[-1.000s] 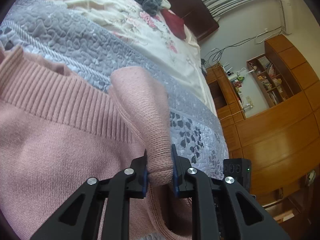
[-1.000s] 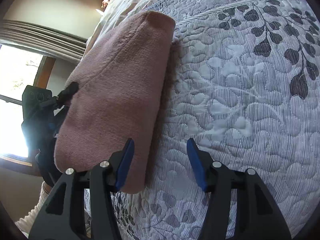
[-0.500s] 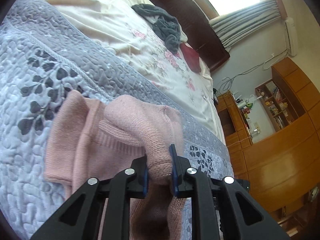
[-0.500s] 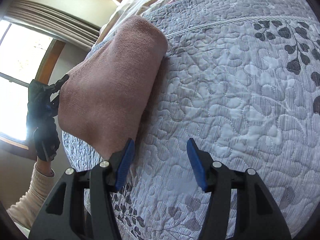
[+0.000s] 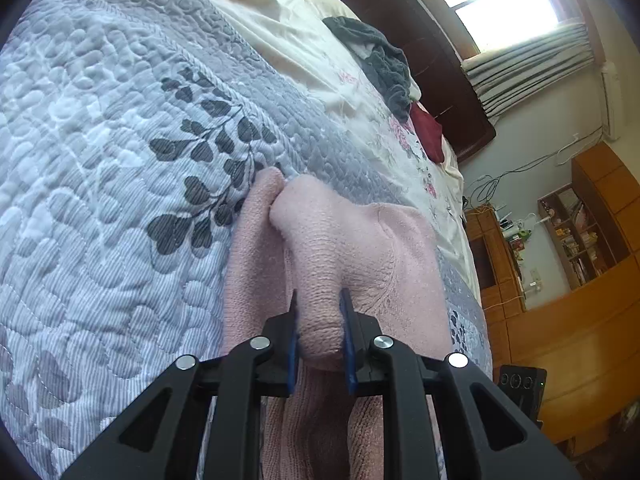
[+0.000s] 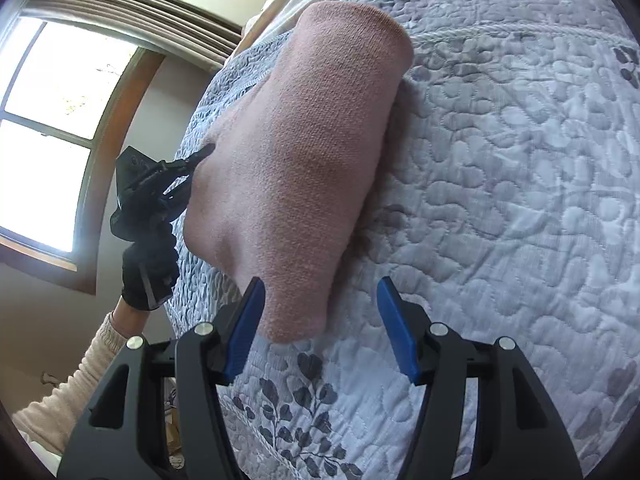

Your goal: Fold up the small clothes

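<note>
A: In the left wrist view, what sits at the left of the frame?

B: The grey-white quilted bedspread with dark leaf print [image 5: 120, 184] fills the left half. At the centre lies the pink knitted sweater [image 5: 360, 248], bunched on the bedspread. The left gripper [image 5: 319, 332], bottom centre, has its blue-padded fingers [image 5: 347, 344] clenched on a fold of that sweater.

A: And further right?

B: Upper centre there is a cream floral sheet [image 5: 288, 40] carrying a dark grey crumpled garment [image 5: 384, 60] and a dark red cloth [image 5: 430, 132]. At the right edge stand orange wooden cabinets [image 5: 560, 320] with an open shelf [image 5: 576, 236] holding small items too tiny to make out; no writing can be read.

A: Now the right wrist view, left to right?

B: A bright window [image 6: 52, 120] occupies the upper left. Below it a black-gloved hand [image 6: 148, 276] with a cream sleeve [image 6: 76, 384] holds the left gripper against the sweater's left edge. The sweater [image 6: 304, 160] runs from the upper centre down to the bottom centre, lying on the bedspread [image 6: 520, 200].

A: And the right gripper?

B: The right gripper [image 6: 322, 328] is at the bottom centre, its fingers [image 6: 396, 328] spread apart and grasping nothing; the sweater's lower end lies between them, nearer the left one.
</note>
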